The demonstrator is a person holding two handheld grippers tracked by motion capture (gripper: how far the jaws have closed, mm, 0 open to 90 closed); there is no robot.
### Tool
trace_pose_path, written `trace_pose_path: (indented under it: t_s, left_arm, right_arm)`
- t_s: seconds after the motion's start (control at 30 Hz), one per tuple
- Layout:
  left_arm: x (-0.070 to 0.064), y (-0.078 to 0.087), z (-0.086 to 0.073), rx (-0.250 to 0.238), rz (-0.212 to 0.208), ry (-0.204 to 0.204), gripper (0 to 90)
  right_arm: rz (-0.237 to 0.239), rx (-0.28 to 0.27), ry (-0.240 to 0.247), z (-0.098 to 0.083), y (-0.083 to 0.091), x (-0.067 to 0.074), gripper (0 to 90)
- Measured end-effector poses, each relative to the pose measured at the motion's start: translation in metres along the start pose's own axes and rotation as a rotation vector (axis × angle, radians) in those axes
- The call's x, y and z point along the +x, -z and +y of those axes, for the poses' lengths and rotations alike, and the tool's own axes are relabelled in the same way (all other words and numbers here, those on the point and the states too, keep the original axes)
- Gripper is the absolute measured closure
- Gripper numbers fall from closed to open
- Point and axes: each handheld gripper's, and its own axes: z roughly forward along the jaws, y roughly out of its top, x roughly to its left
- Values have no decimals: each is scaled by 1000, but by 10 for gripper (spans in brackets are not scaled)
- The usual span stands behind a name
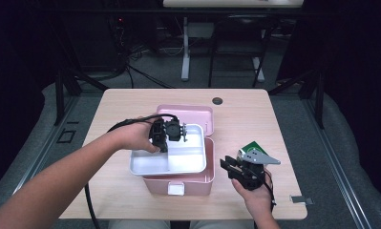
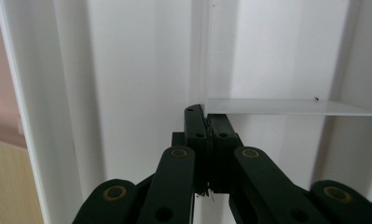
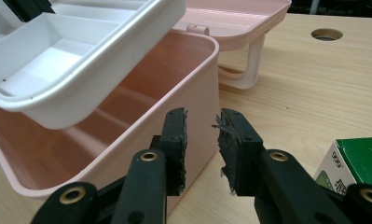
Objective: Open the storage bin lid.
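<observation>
On the left, the left gripper (image 1: 171, 131) is clenched on a thin inner divider of the white tray (image 1: 145, 167); in the left gripper view its jaws press together on that divider's edge (image 2: 291, 107). The tray is held tilted above the open pink box (image 1: 178, 183), its near left corner out past the box's rim and its far side over the box's hollow. The box stands near the middle of the table (image 1: 255, 119), its lid (image 1: 188, 113) laid open behind it, with the lid's handle (image 3: 246, 65) resting on the table.

Right of the box, the right gripper (image 1: 232, 167) is held just beside the box's right wall; in the right gripper view its jaws stand a little apart with nothing between them, the wall (image 3: 197, 107) right ahead. Just behind that gripper lies a green carton (image 1: 251, 146) on the table.
</observation>
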Motion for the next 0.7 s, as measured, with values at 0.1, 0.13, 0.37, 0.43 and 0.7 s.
trace_pose_path:
  t_s: [0.1,0.13,0.37,0.43,0.7]
  left_arm:
    - [3,2,-10,9,6,28,890]
    - [4,3,-13,14,3,33,890]
    - [10,6,-36,24,10,103,890]
    - [12,7,-43,29,3,128,890]
    - [21,13,-76,12,2,222,890]
  right_arm:
    - [0,0,-1,0,0,0,710]
    - [0,1,-1,0,0,0,710]
    - [-1,0,-2,0,0,0,708]
    - [0,0,-2,0,0,0,707]
    - [-1,4,-5,-1,-1,0,705]
